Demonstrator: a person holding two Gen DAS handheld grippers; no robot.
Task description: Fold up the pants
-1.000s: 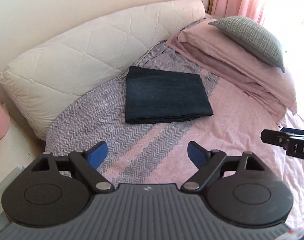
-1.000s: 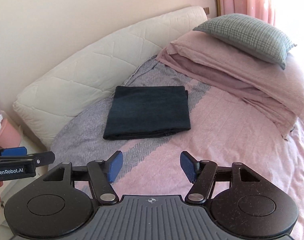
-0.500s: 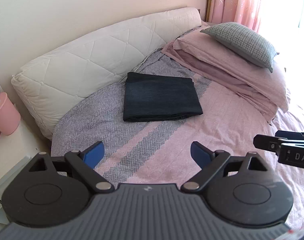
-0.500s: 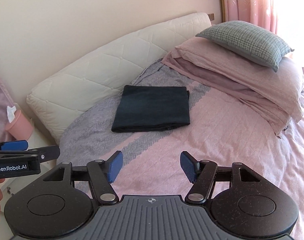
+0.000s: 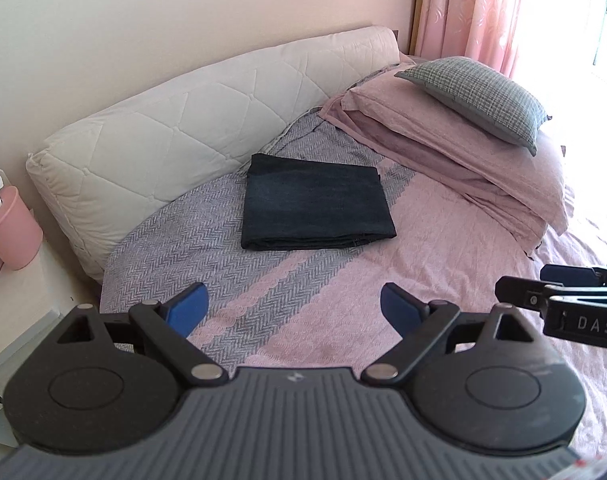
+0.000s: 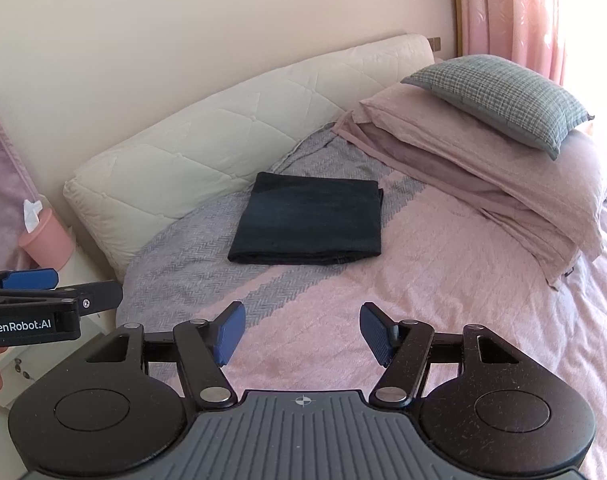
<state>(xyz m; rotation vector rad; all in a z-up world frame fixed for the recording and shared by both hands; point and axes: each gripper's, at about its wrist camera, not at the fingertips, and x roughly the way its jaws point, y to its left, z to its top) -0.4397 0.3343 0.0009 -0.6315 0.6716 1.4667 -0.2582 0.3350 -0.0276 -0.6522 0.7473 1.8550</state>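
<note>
The dark pants (image 5: 315, 202) (image 6: 309, 218) lie folded into a flat rectangle on the bed (image 5: 303, 296), on the grey herringbone part of the cover near the headboard. My left gripper (image 5: 294, 310) hangs open well short of them, nothing between its blue pads. My right gripper (image 6: 302, 334) is also open and empty, held back over the pink part of the cover. Each gripper shows at the edge of the other's view: the right one (image 5: 563, 300) at far right, the left one (image 6: 43, 300) at far left with a hand below it.
A white quilted headboard cushion (image 5: 207, 128) runs behind the pants. Pink pillows (image 5: 463, 148) topped by a grey checked pillow (image 5: 475, 96) are stacked at the right. A pink tissue cup (image 5: 9, 232) stands on a white nightstand at left. Pink curtains (image 5: 475, 12) hang by the window.
Both grippers have drawn back from the bed, so the folded pants look smaller and farther. More of the wall, nightstand and pink cup has come into view. The jaws stayed open.
</note>
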